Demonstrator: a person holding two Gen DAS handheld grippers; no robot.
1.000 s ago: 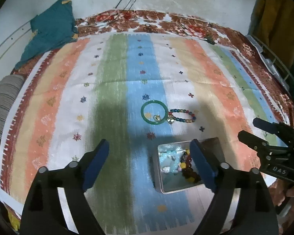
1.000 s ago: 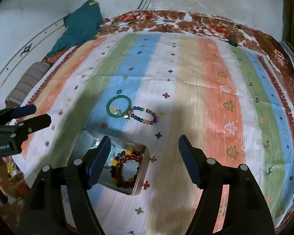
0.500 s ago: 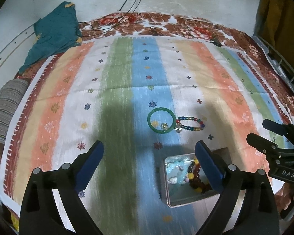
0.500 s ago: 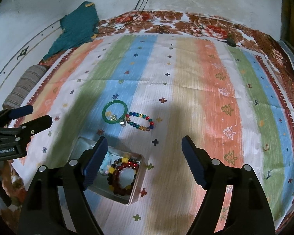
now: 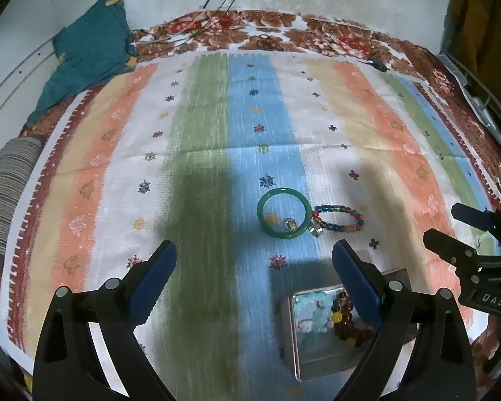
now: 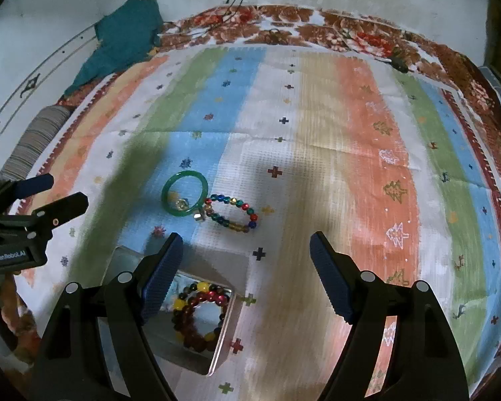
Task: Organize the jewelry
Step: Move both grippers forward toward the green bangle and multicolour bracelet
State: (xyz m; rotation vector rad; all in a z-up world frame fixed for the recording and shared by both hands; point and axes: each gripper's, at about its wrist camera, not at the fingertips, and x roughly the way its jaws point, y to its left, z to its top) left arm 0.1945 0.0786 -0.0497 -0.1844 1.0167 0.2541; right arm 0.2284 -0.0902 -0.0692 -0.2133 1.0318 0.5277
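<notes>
A green bangle [image 5: 283, 213] [image 6: 184, 193] lies on the striped cloth, with a small ring [image 5: 289, 224] inside it and another ring [image 5: 316, 231] at its edge. A multicoloured bead bracelet [image 5: 338, 218] [image 6: 233, 212] lies just to its right. A metal tin [image 5: 300, 355] [image 6: 221, 340] near the front holds a dark red and yellow bead bracelet [image 6: 198, 315] and pale blue beads [image 5: 312, 313]. My left gripper [image 5: 254, 282] is open and empty, above the cloth left of the tin. My right gripper [image 6: 245, 275] is open and empty, above the tin's right side.
A teal cloth [image 5: 87, 53] lies at the far left corner. A striped roll [image 5: 3, 193] sits at the left edge. Cables [image 5: 223, 3] hang at the back wall. A dark small object [image 6: 399, 63] lies at the far right of the bedspread.
Both grippers have pulled back and up a little; the tin and bracelets sit lower in both views. Nothing was picked up or let go.
</notes>
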